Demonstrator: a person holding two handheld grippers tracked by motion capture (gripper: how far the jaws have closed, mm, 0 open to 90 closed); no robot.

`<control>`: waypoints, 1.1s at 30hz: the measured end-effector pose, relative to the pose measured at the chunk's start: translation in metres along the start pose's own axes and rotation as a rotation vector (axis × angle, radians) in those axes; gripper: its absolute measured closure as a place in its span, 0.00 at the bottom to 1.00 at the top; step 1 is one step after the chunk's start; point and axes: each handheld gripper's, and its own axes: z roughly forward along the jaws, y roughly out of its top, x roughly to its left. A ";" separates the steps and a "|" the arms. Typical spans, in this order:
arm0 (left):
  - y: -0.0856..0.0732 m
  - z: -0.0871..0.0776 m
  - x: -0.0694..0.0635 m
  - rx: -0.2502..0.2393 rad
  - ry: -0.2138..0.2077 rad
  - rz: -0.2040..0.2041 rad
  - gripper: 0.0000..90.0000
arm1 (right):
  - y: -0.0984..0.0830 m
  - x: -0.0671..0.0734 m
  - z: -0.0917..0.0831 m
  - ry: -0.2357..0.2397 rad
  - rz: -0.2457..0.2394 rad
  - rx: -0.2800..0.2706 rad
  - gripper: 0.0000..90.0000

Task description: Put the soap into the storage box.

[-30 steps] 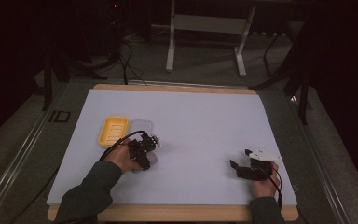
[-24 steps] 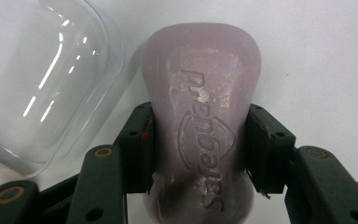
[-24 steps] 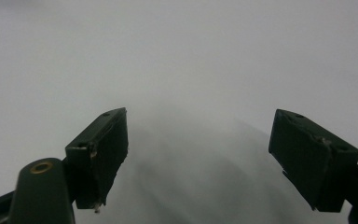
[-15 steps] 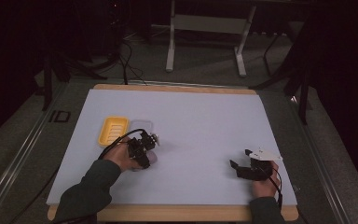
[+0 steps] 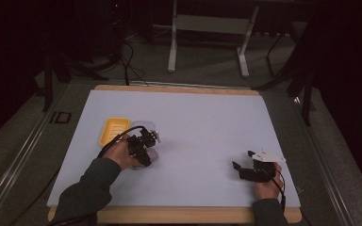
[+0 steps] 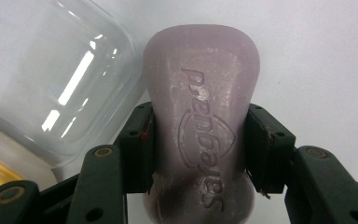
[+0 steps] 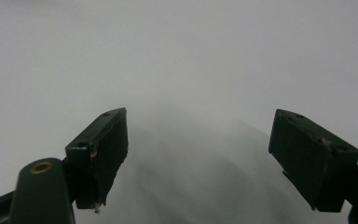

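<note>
left claw [image 6: 198, 154]: jaws clamped, low over table | right claw [image 7: 198, 158]: jaws wide apart, low

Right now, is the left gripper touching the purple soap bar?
Touching. In the left gripper view, the left gripper has both jaws pressed against the sides of the soap bar.

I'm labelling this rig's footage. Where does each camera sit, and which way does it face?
High view: above the person's side, looking forward and down at the white table; forearms and both grippers show.
Left gripper view: rides the left gripper; its fingers clamp a pale purple soap bar beside a clear plastic lid.
Right gripper view: rides the right gripper, open over bare table.
Shared: high and left views show the soap.
</note>
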 end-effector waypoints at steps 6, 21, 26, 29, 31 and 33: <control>-0.001 -0.004 0.003 -0.003 -0.008 -0.013 0.55 | 0.000 0.000 0.000 0.000 0.000 0.000 0.22; -0.004 -0.017 0.011 -0.026 -0.009 -0.037 0.55 | 0.000 0.000 0.000 -0.001 -0.002 0.000 0.22; -0.006 -0.022 0.014 -0.038 -0.002 -0.046 0.55 | 0.000 0.000 0.000 -0.002 -0.004 0.000 0.22; -0.007 -0.024 0.016 -0.044 0.001 -0.057 0.55 | 0.000 0.000 0.000 -0.002 -0.003 0.001 0.22; -0.007 -0.026 0.018 -0.045 0.002 -0.059 0.55 | 0.000 0.000 0.000 -0.001 -0.003 0.000 0.21; -0.008 -0.027 0.020 -0.046 0.003 -0.061 0.55 | 0.000 0.000 0.000 -0.001 -0.002 -0.001 0.22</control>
